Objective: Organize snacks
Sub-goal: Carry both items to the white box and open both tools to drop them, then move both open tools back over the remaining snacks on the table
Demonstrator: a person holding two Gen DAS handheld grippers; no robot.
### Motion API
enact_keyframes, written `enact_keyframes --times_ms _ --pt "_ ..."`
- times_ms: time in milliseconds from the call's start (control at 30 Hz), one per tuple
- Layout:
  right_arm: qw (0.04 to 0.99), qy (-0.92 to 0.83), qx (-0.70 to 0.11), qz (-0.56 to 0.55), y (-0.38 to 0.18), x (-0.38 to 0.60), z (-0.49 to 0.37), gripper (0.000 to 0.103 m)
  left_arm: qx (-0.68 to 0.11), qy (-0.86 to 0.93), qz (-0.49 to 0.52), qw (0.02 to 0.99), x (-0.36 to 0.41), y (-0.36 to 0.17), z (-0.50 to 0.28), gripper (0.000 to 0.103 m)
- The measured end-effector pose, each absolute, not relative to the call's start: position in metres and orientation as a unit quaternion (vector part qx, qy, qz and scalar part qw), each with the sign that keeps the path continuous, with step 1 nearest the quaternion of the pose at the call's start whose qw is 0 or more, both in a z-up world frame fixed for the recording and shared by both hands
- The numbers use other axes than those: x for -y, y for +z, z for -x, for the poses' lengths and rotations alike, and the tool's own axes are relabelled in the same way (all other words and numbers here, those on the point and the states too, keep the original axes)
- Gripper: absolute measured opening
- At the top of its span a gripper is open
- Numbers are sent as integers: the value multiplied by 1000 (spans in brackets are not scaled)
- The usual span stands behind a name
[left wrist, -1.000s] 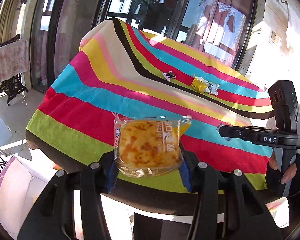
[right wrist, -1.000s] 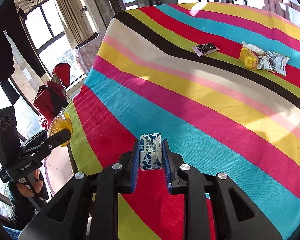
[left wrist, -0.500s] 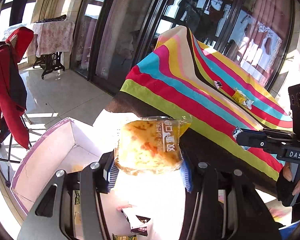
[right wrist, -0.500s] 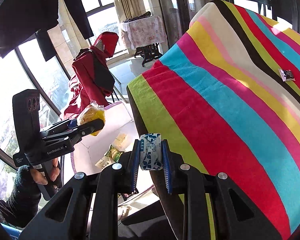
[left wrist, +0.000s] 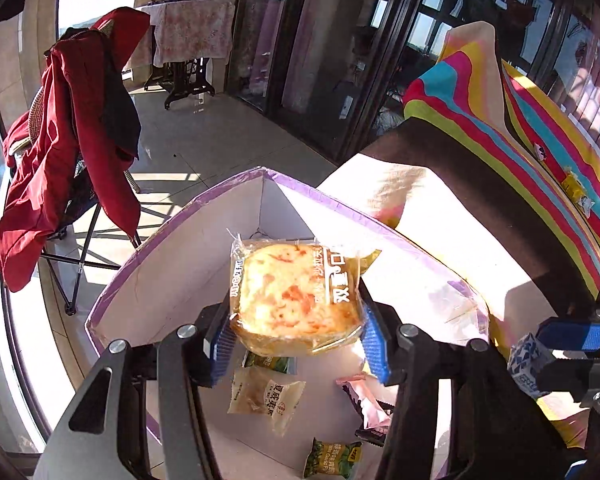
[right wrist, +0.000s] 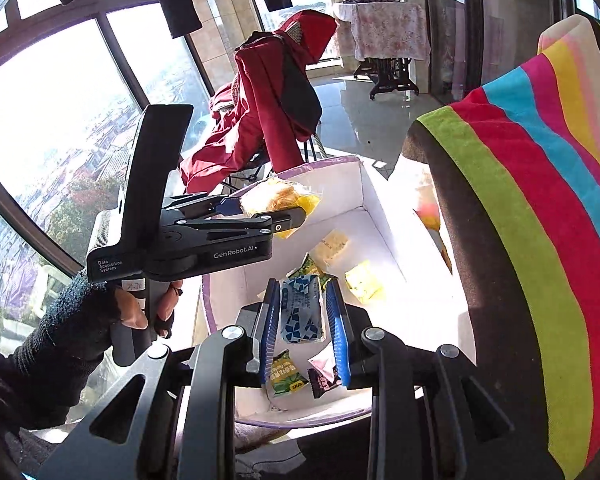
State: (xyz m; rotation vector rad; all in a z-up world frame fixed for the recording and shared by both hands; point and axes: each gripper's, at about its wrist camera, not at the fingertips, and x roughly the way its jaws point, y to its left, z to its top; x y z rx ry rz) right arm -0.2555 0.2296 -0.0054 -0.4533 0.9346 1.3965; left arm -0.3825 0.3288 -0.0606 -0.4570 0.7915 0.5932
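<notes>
Lower centre of the left wrist view: the left gripper (left wrist: 296, 338), jaws opening, with a clear-wrapped orange-flecked cake packet (left wrist: 294, 296) bearing white Chinese characters between its blue pads; whether the pads press on it cannot be told. Lower centre of the right wrist view: the right gripper (right wrist: 304, 330), jaws opening, gaps showing beside the blue-and-white patterned packet (right wrist: 302, 310) between them. Beneath both: a white box (right wrist: 374, 200) with a purple rim, holding several wrapped snacks, one green packet (left wrist: 334, 458) with writing too small to read. Left: the other gripper's body reads "GenRobot.AI" and "Data Acquisition System". Right: a striped tablecloth (right wrist: 540, 208). Beyond: a red jacket (right wrist: 268, 100) draped on a chair.
</notes>
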Motion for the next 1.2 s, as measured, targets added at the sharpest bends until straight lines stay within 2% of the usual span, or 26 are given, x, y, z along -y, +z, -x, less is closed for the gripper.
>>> enact_keyframes --times_ms 33,100,133,200,233,300,400,600,933,1067,1200 --pt "648 614 -406 194 -3 -227 256 47 -383 319 209 842 -332 -62 383 79" --pt "661 615 -394 173 7 -218 250 63 -374 369 194 828 -333 -56 387 84" --pt "669 613 -387 161 13 -210 244 64 -365 381 186 829 -331 -51 387 86" --pt "683 609 -380 138 26 -191 231 64 -342 403 164 833 -324 -37 385 98" --pt "691 605 -376 122 33 -178 222 64 -327 413 153 836 -319 -29 383 100" --pt "710 593 -368 94 45 -152 208 65 -290 405 141 856 -306 -8 374 101" --pt "747 559 -355 56 59 -110 186 76 -249 338 151 895 -285 19 353 101" --pt "805 487 -338 -1 78 -23 147 87 -266 178 121 940 -222 59 264 101" --pt "864 318 -390 -18 50 67 70 87 -327 2 119 937 -119 63 111 101" --pt "876 276 -396 14 45 84 43 87 -334 -26 121 934 -94 57 65 101" --pt "883 252 -397 -2 45 99 2 87 -355 -32 148 922 -90 39 36 101"
